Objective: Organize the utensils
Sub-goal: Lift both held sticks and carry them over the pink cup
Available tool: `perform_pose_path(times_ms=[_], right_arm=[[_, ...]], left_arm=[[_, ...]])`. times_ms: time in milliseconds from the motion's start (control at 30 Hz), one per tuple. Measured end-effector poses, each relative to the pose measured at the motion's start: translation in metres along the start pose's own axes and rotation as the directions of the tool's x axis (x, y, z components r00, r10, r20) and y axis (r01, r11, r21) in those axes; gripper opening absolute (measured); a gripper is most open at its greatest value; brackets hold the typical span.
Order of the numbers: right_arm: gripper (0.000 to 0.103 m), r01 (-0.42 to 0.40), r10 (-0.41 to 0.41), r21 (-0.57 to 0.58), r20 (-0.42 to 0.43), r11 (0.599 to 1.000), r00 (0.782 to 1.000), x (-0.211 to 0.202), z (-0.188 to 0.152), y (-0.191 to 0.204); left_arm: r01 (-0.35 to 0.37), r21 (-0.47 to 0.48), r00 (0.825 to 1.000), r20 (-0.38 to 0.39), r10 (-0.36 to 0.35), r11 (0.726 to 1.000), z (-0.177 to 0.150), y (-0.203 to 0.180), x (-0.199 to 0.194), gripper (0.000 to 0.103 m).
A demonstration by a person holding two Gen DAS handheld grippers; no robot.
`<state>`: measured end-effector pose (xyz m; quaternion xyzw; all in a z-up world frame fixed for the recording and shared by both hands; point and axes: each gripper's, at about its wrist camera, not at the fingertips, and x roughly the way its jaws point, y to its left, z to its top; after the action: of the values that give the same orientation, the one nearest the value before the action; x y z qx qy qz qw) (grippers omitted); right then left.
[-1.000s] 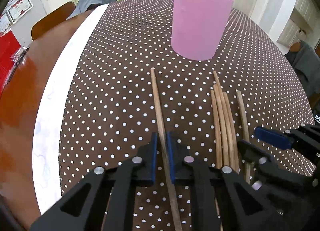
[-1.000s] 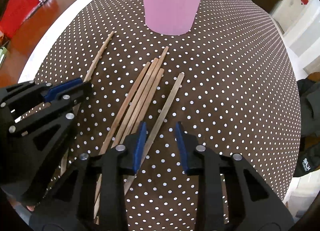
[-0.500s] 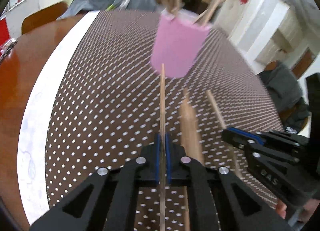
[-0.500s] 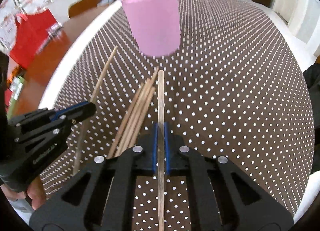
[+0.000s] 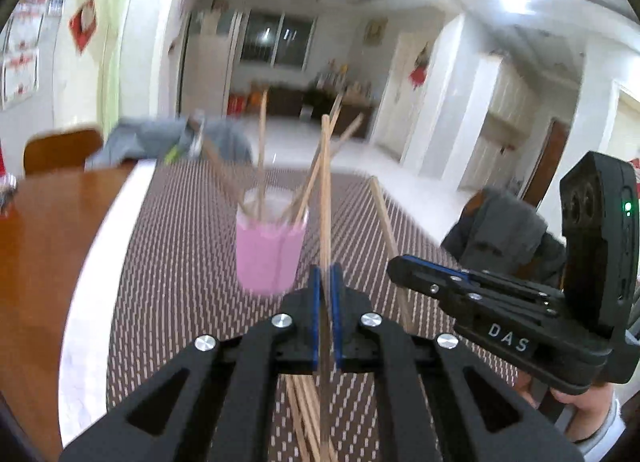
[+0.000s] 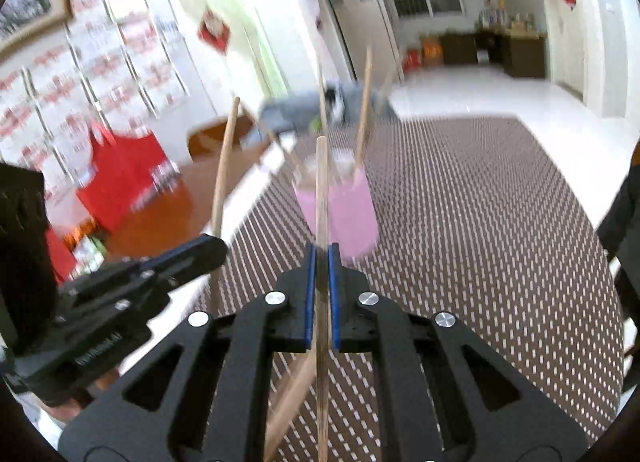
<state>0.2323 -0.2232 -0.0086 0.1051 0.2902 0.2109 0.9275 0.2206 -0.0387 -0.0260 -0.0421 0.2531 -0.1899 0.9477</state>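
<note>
My left gripper (image 5: 326, 278) is shut on a wooden chopstick (image 5: 326, 190), which stands up off the dotted cloth and points towards the pink cup (image 5: 270, 254). Several chopsticks stand in that cup. My right gripper (image 6: 322, 258) is shut on a second chopstick (image 6: 321, 190), also lifted and aimed at the pink cup (image 6: 352, 214). Each view shows the other gripper beside it, gripping its stick: the right gripper (image 5: 404, 266) on the right, the left gripper (image 6: 204, 252) on the left. Loose chopsticks (image 5: 304, 414) lie on the cloth below my fingers.
The brown dotted cloth (image 5: 180, 262) covers the table, with a white border and bare wood (image 5: 40, 262) to the left. A chair (image 5: 60, 150) and grey clothing (image 5: 160, 138) sit at the far edge. A grey jacket (image 5: 508, 230) hangs at right, a red bag (image 6: 120, 174) at left.
Both grippers closed, each on one chopstick lying on the cloth, then rose and tilted up. The two sticks are now off the table, and the room beyond has come into view.
</note>
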Motion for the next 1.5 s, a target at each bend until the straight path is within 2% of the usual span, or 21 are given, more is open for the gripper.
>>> perform_pose_path(times_ms=[167,333,433,500,633,700,867,1033,1133,1267,1300,1367,1433,1500], right_arm=[[0.007,-0.038,0.041,-0.017,0.199,0.999,0.979,-0.020,0.022,-0.004],[0.007,-0.022,0.036,-0.042,0.357,0.999,0.933,-0.023,0.039,0.003],[0.007,-0.006,0.024,-0.042,0.449,0.999,0.893,-0.017,0.050,0.003],[0.007,-0.003,0.023,-0.042,0.484,0.999,0.875,-0.009,0.056,0.005],[0.007,0.012,0.003,-0.023,0.570,1.000,0.822,0.003,0.067,0.005],[0.007,0.009,0.004,-0.019,0.597,1.000,0.802,0.009,0.070,0.004],[0.007,0.027,0.002,-0.036,0.637,0.999,0.771,0.024,0.075,0.005],[0.007,0.047,0.007,-0.062,0.671,0.997,0.742,0.034,0.076,0.008],[0.007,0.055,0.010,-0.071,0.692,0.996,0.722,0.039,0.077,0.008],[0.007,0.045,0.008,-0.057,0.701,0.997,0.713,0.048,0.080,0.005],[0.007,0.043,0.007,-0.054,0.699,0.998,0.715,0.051,0.081,0.004],[0.007,0.041,0.011,-0.060,0.689,0.997,0.724,0.057,0.079,0.003],[0.007,0.042,0.011,-0.062,0.679,0.997,0.734,0.062,0.077,0.003],[0.007,0.043,0.008,-0.060,0.664,0.997,0.748,0.065,0.074,0.000]], left_arm=[[0.032,0.008,0.986,0.166,-0.033,0.999,0.023,-0.004,-0.005,0.006],[-0.010,0.020,0.952,0.305,0.004,1.000,0.048,-0.002,0.002,0.006],[-0.015,0.011,0.933,0.361,0.010,1.000,0.060,0.000,0.009,0.006],[-0.030,0.008,0.920,0.391,0.024,1.000,0.066,0.002,0.015,0.006],[-0.059,0.020,0.888,0.457,0.043,0.998,0.073,0.006,0.030,0.006],[-0.071,-0.003,0.871,0.487,0.064,0.997,0.077,0.012,0.037,0.006],[-0.090,-0.050,0.835,0.541,0.103,0.995,0.079,0.024,0.050,0.006],[-0.116,-0.082,0.807,0.573,0.142,0.990,0.077,0.032,0.062,0.006],[-0.130,-0.082,0.807,0.571,0.154,0.988,0.076,0.038,0.072,0.006],[-0.150,-0.083,0.828,0.534,0.171,0.985,0.075,0.045,0.089,0.006],[-0.155,-0.083,0.831,0.528,0.175,0.984,0.075,0.046,0.091,0.006],[-0.142,-0.087,0.849,0.501,0.167,0.986,0.074,0.051,0.097,0.006],[-0.150,-0.085,0.849,0.499,0.172,0.985,0.074,0.051,0.098,0.006],[-0.134,-0.083,0.859,0.487,0.157,0.988,0.075,0.053,0.097,0.006]])
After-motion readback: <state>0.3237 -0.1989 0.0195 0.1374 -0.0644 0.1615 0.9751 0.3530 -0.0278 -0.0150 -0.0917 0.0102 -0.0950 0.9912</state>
